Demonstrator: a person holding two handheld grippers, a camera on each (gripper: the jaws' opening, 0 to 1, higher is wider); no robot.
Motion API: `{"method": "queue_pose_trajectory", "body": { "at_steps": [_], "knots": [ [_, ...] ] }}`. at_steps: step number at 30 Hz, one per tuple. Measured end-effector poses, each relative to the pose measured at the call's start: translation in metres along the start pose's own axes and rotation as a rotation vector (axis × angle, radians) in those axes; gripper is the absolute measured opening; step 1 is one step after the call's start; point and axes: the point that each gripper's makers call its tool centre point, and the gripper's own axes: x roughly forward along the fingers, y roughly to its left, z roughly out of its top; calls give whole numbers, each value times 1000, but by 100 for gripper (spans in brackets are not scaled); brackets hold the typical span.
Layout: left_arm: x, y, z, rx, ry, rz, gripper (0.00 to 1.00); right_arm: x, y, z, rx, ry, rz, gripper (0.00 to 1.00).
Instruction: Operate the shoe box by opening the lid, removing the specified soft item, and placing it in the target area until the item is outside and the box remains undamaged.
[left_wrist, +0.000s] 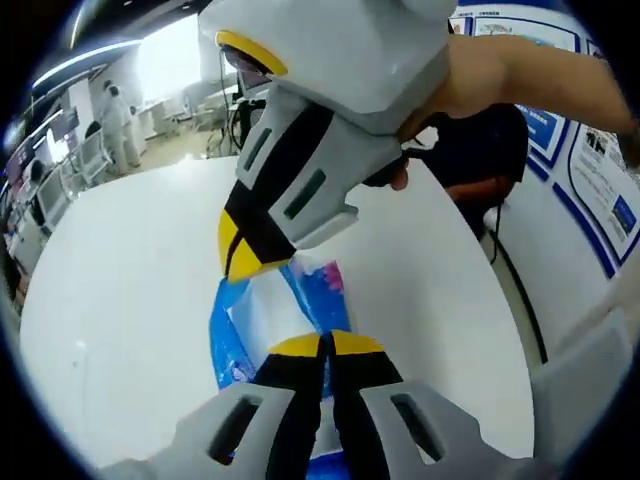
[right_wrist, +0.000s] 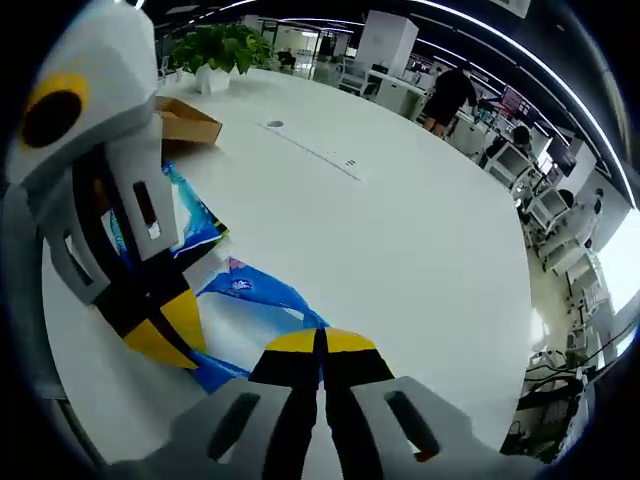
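Observation:
A soft blue and white plastic pack (left_wrist: 270, 310) lies stretched over the white table (left_wrist: 120, 260). My left gripper (left_wrist: 325, 343) is shut on the pack's near edge. The right gripper (left_wrist: 243, 262) reaches in from above, jaws closed on the pack's far edge. In the right gripper view the same pack (right_wrist: 255, 290) runs from my right gripper (right_wrist: 322, 340), shut on one end, to the left gripper (right_wrist: 165, 335), closed on the other. The brown cardboard shoe box (right_wrist: 185, 122) stands behind the left gripper, partly hidden by it.
A potted plant (right_wrist: 225, 45) stands at the table's far end beyond the box. A cable slot (right_wrist: 310, 150) runs along the tabletop. A person's hand (left_wrist: 500, 75) holds the right gripper, near a dark chair (left_wrist: 480, 190) at the table edge. Office desks surround the table.

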Motion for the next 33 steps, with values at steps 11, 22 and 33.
{"method": "queue_pose_trajectory", "body": {
  "at_steps": [11,22,33],
  "knots": [
    [-3,5,-7,-41,-7,-6,0,6,1,5,20,-17,-1,0],
    [-6,2,-12,-46,9,-3,0,5,6,3,25,-18,0,0],
    [-6,-2,-12,-25,28,6,2,4,7,1,35,-11,0,0]
  ]
}}
